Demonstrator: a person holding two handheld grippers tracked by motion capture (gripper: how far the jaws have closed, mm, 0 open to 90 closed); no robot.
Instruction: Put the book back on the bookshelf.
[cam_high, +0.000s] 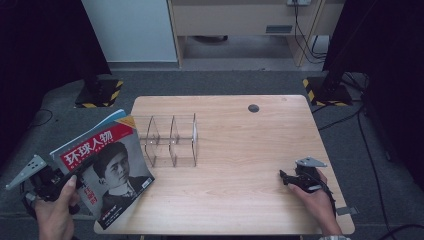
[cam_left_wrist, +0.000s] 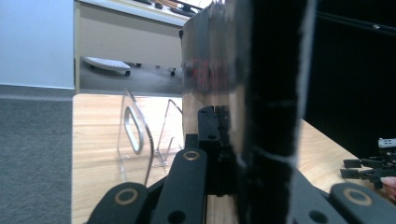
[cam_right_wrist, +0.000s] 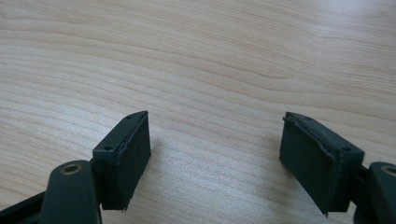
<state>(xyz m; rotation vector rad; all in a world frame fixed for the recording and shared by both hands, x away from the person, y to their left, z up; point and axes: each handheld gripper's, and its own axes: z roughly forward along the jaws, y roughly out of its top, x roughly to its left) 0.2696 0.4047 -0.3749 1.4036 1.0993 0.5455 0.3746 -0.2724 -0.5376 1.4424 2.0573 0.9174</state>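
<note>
Clearly the left claw (cam_high: 75, 176) is pinching the magazine (cam_high: 102, 167) by its lower left edge, holding it tilted over the bench's (cam_high: 240, 150) left corner, just beside the clear acrylic rack (cam_high: 171, 140), so the floppy pages could sag or slide out of such a narrow bite. If it is meant for 1 of the rack's slots, a drooping corner could catch a divider and shove the light rack along. Meanwhile the right claw (cam_high: 286, 178) rests spread and empty on the bench, well apart, too far off to steady anything.
</note>
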